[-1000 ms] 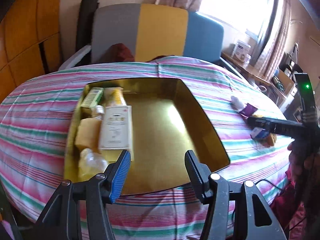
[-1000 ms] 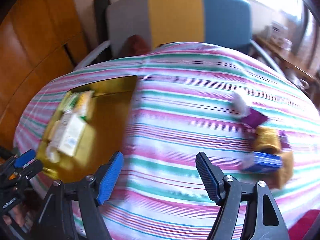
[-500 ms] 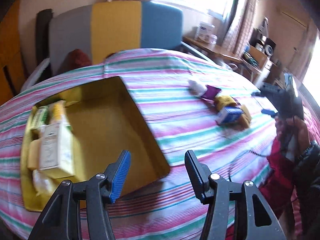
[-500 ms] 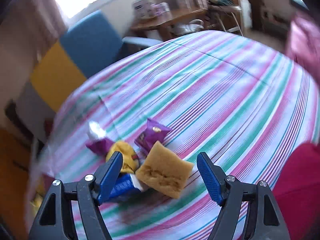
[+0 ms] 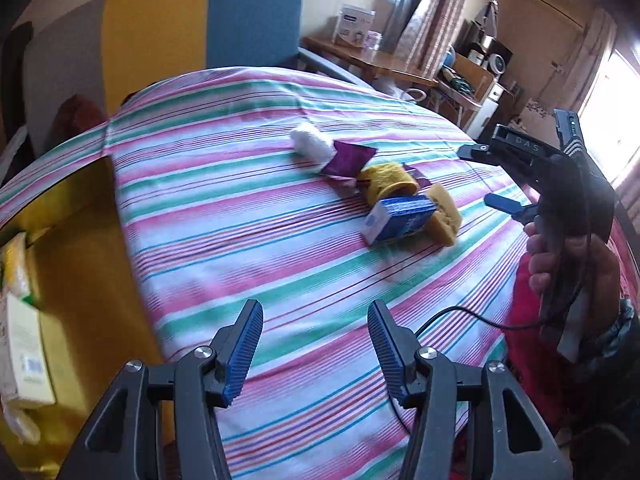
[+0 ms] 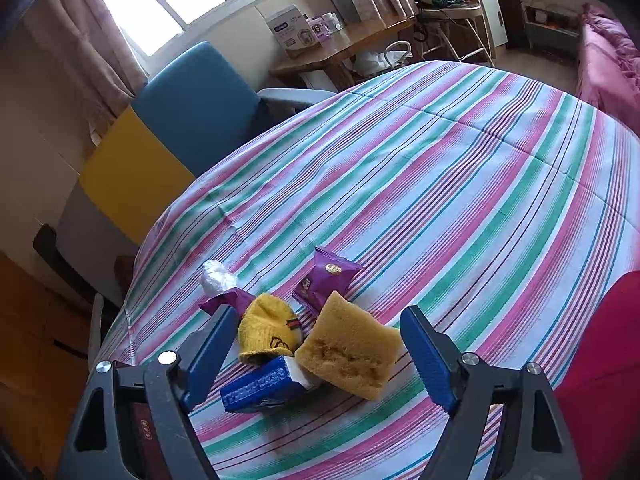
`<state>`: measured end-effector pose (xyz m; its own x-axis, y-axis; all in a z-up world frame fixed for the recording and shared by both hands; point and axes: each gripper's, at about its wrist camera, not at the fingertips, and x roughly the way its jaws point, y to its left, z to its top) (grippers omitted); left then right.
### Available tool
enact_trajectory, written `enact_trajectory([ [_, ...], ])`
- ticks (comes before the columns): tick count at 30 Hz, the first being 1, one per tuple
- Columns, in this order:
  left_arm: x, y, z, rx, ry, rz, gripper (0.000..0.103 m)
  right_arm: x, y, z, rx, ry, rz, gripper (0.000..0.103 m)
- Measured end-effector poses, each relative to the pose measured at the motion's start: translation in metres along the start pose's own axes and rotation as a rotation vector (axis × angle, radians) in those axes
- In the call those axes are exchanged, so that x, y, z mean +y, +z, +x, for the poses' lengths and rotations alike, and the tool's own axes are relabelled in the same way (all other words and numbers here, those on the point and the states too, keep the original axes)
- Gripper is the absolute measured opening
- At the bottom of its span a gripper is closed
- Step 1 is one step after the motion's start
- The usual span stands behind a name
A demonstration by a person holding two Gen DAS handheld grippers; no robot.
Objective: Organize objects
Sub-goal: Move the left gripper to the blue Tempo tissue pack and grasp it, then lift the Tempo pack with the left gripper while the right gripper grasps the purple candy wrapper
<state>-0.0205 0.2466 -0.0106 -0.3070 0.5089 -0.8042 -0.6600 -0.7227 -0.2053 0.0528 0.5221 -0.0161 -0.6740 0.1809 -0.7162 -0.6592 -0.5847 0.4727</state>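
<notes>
A small pile lies on the striped tablecloth: a yellow sponge [image 6: 348, 356], a blue box [image 6: 260, 388], a yellow knit piece [image 6: 268, 328], two purple packets [image 6: 328, 280] [image 6: 228, 300] and a white wad [image 6: 216, 278]. My right gripper [image 6: 318, 320] hovers just over the sponge and blue box. Its jaws are opening, and the pads touch nothing. My left gripper [image 5: 314, 320] is open and empty above bare cloth, short of the pile's blue box [image 5: 400, 220]. The gold tray [image 5: 80, 240] at the left edge holds a pale carton [image 5: 28, 344]. The right gripper [image 5: 486, 178] also shows, held by a hand [image 5: 568, 264].
A chair with a grey, yellow and blue back [image 5: 180, 24] stands behind the table. A wooden side table [image 6: 340, 44] with a box sits under the window. A black cable [image 5: 460, 316] trails over the cloth. Red fabric [image 6: 600, 340] is at the near right.
The left gripper has swung from over the gold tray rightward toward the pile. The right gripper rolled, settled over the pile, and its jaws have widened.
</notes>
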Motion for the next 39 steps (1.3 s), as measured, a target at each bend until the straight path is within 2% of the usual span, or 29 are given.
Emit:
enact_trajectory([
  [3,-0.021,0.012,0.017,0.011,-0.021,0.066,0.059,-0.001,0.0,0.0,0.009,0.011,0.007,0.085],
  [7,-0.036,0.027,0.039,0.038,-0.058,0.097,0.065,-0.001,0.0,0.0,0.012,0.025,0.012,0.085],
  [11,-0.048,0.045,0.057,0.032,-0.051,0.156,0.068,-0.005,0.001,0.001,0.018,0.042,0.04,0.086],
  [17,-0.06,0.064,0.09,0.058,-0.079,0.235,0.068,-0.008,0.002,0.004,0.037,0.067,0.057,0.086],
  [20,-0.068,0.071,0.109,0.072,-0.063,0.287,0.067,-0.006,0.001,0.005,0.041,0.071,0.05,0.086],
  [23,-0.07,0.077,0.123,0.089,-0.068,0.295,0.064,-0.007,0.002,0.006,0.045,0.073,0.049,0.086],
  [26,-0.07,0.075,0.133,0.125,-0.112,0.282,0.043,-0.007,0.002,0.006,0.044,0.075,0.054,0.086],
  [29,-0.063,0.067,0.129,0.115,-0.177,0.243,0.034,-0.008,0.002,0.007,0.044,0.069,0.055,0.086],
  [32,-0.053,0.059,0.118,0.118,-0.21,0.184,0.026,-0.005,0.002,0.007,0.037,0.059,0.035,0.086],
  [39,-0.021,0.02,0.085,0.154,-0.28,-0.023,0.024,0.0,0.002,0.005,0.029,0.046,0.006,0.086],
])
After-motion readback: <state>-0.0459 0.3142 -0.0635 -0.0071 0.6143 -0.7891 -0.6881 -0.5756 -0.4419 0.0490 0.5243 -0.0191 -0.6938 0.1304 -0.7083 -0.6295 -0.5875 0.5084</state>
